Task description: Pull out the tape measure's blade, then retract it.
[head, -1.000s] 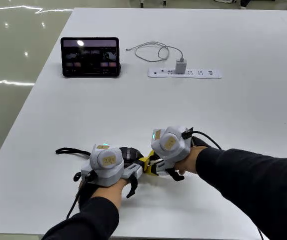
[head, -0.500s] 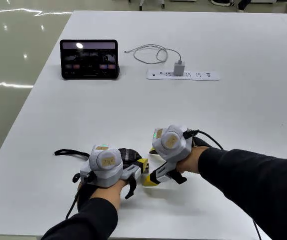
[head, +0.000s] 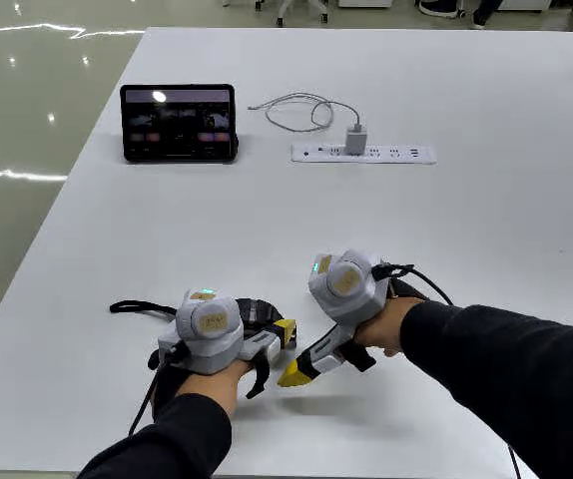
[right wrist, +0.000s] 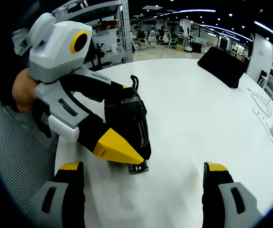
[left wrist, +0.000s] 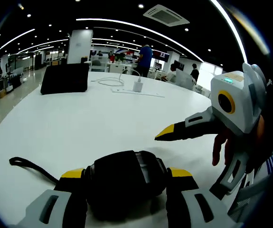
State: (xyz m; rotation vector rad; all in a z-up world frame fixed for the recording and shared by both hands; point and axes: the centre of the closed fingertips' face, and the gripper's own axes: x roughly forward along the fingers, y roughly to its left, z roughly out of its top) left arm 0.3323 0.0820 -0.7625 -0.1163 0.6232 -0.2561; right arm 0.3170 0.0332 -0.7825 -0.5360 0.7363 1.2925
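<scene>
The black tape measure (head: 255,310) lies near the table's front edge, its wrist strap (head: 132,304) trailing left. My left gripper (left wrist: 127,173) is shut on the tape measure (left wrist: 124,185), one yellow-tipped finger on each side of the case. In the right gripper view the tape measure (right wrist: 131,118) shows its small metal blade hook (right wrist: 137,167) at the case mouth, with no blade drawn out. My right gripper (right wrist: 142,167) is open, its fingers wide apart and short of the case. In the head view the right gripper (head: 294,373) points left, just right of the left gripper (head: 275,334).
A dark tablet (head: 178,122) stands at the back left of the white table (head: 446,220). A white power strip (head: 363,153) with a plugged charger and coiled cable (head: 296,105) lies behind the middle. The table's left edge drops to a glossy floor.
My right gripper has drawn back from the tape measure's mouth, toward the near edge. The left gripper and the tape measure have stayed put.
</scene>
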